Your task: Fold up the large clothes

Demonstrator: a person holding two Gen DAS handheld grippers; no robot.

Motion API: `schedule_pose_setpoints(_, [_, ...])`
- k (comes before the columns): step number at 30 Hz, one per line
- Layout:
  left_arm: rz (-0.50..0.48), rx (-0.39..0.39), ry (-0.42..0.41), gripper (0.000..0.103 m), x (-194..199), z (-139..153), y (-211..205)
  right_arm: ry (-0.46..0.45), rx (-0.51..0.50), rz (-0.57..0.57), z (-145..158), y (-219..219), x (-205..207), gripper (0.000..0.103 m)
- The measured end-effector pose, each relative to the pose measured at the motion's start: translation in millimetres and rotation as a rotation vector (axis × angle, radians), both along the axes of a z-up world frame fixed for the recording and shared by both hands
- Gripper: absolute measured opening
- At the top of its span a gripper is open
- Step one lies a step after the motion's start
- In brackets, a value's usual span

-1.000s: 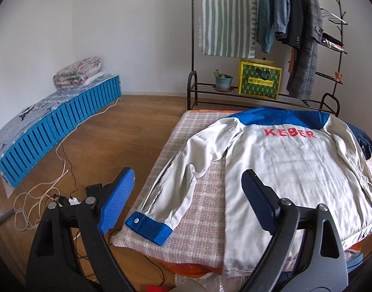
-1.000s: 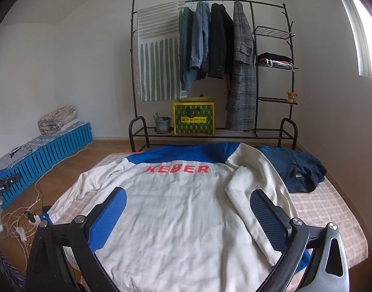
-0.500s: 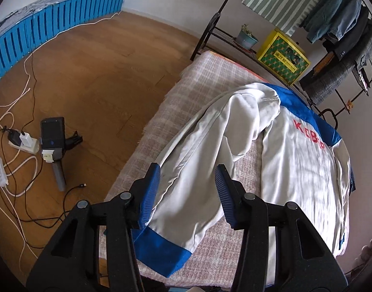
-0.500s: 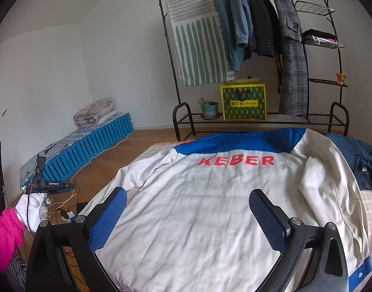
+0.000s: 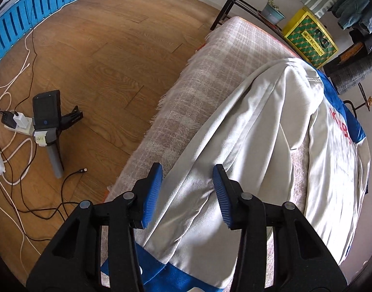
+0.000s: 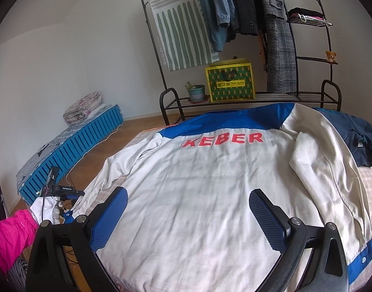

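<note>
A white jacket (image 6: 210, 185) with blue shoulders and red KEBER lettering lies back-up on the checked bed cover (image 5: 210, 65). Its left sleeve (image 5: 234, 131) stretches toward me and ends in a blue cuff (image 5: 171, 276). My left gripper (image 5: 187, 177) is open, jaws apart over the lower sleeve just above the cuff, holding nothing. My right gripper (image 6: 186, 202) is open wide, hovering above the jacket's lower back. The right sleeve (image 6: 327, 170) lies folded along the jacket's right side.
A dark blue garment (image 6: 356, 138) lies on the bed at the far right. A clothes rack (image 6: 258, 36) with a yellow box (image 6: 231, 82) stands behind the bed. Cables and a device (image 5: 46, 121) lie on the wood floor left of the bed.
My left gripper has dropped closer to the sleeve near the cuff, jaws still apart. My right gripper has shifted slightly and tilted; the jacket has not moved.
</note>
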State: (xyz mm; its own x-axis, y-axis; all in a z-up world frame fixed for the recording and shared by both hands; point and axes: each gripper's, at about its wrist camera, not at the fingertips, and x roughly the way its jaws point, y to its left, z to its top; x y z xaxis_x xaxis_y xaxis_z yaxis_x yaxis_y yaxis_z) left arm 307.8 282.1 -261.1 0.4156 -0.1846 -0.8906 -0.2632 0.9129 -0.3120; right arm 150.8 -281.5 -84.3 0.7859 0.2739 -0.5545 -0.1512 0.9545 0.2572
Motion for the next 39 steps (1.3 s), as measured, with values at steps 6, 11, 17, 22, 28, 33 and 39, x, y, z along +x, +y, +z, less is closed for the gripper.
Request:
schedule_pose_setpoints(6, [-0.006, 0.010, 0.009, 0.016, 4, -4, -4, 0.003, -0.014, 0.008, 0, 3, 2, 0.101])
schedule_pose_setpoints(11, [0.009, 0.046, -0.037, 0.000, 2, 10, -8, 0.006, -0.027, 0.022, -4, 8, 2, 0.101])
schedule_pose_setpoints(17, [-0.001, -0.028, -0.202, 0.000, -20, 62, -17, 0.027, -0.030, 0.042, -6, 12, 5, 0.099])
schedule_pose_setpoints(22, [-0.135, -0.057, -0.346, 0.000, -55, 122, -68, 0.099, -0.004, 0.079, -11, 14, 13, 0.080])
schedule_pose_setpoints(28, [-0.386, -0.010, -0.442, 0.000, -105, 157, -165, 0.179, 0.106, 0.165, -11, 14, 39, 0.069])
schedule_pose_setpoints(33, [-0.597, -0.053, -0.335, 0.000, -128, 125, -233, 0.199, 0.128, 0.240, -10, 27, 88, 0.069])
schedule_pose_setpoints(39, [-0.646, -0.055, -0.332, 0.010, -157, 125, -243, 0.334, 0.186, 0.253, -57, 48, 127, 0.069])
